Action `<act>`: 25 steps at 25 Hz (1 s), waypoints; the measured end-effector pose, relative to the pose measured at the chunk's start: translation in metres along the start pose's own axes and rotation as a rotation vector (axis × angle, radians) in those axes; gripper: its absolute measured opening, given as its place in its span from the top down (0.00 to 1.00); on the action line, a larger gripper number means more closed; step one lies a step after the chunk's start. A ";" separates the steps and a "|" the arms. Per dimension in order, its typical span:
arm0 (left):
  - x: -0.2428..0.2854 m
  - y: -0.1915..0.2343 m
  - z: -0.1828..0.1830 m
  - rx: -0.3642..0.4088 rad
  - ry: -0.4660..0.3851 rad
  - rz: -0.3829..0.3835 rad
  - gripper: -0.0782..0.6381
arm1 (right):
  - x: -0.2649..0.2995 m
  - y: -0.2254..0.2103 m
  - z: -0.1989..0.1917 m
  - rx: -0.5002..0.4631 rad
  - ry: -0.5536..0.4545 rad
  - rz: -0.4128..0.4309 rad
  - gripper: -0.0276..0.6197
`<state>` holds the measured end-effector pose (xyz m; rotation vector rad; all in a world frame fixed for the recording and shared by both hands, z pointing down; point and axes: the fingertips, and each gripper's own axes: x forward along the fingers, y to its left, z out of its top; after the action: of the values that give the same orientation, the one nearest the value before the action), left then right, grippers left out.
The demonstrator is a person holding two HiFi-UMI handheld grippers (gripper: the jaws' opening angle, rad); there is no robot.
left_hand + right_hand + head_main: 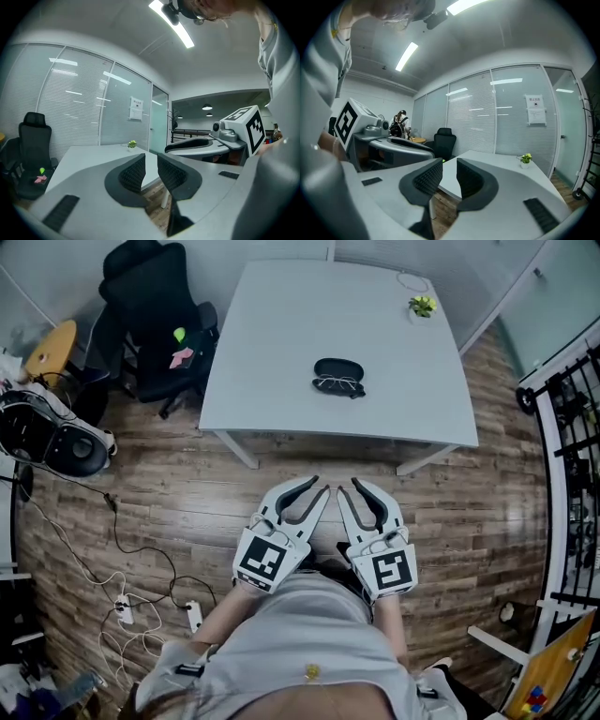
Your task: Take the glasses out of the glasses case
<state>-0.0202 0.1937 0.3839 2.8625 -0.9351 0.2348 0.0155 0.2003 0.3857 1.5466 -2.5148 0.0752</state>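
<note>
Glasses [337, 384] show as a thin wire frame lying along the near edge of the dark glasses case [338, 368], which sits out on the grey table [281, 352] a little right of its middle. From the head view they are too small to tell whether they rest in an open half of the case or on the tabletop just touching it (I would not call the removal done on this evidence). By my reading the task has not visibly started: neither tool is anywhere near the case, and nothing is held. The left gripper [319, 486] and the right gripper [348, 487] are held side by side close to the person's body, over the wooden floor [187, 502] and short of the table's near edge, both pointing toward the table. The case lies well ahead of them, roughly straight in front of the gap between the two tools. In the left gripper view its jaws stand a narrow way apart with only the table edge and floor visible between them, and the right gripper view shows the same narrow, empty gap. What is left, then, is the whole reach, steadying the case and lifting the frame clear.
</note>
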 end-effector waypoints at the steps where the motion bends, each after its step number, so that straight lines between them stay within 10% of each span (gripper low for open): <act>1: -0.001 0.006 0.000 0.000 0.000 0.003 0.76 | 0.006 0.002 0.000 -0.005 0.003 0.005 0.83; 25: 0.085 0.091 0.024 -0.014 0.003 0.054 0.76 | 0.110 -0.064 0.020 -0.005 -0.021 0.086 0.83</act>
<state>-0.0042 0.0684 0.3824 2.8263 -1.0104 0.2370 0.0213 0.0713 0.3829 1.4445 -2.5950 0.0643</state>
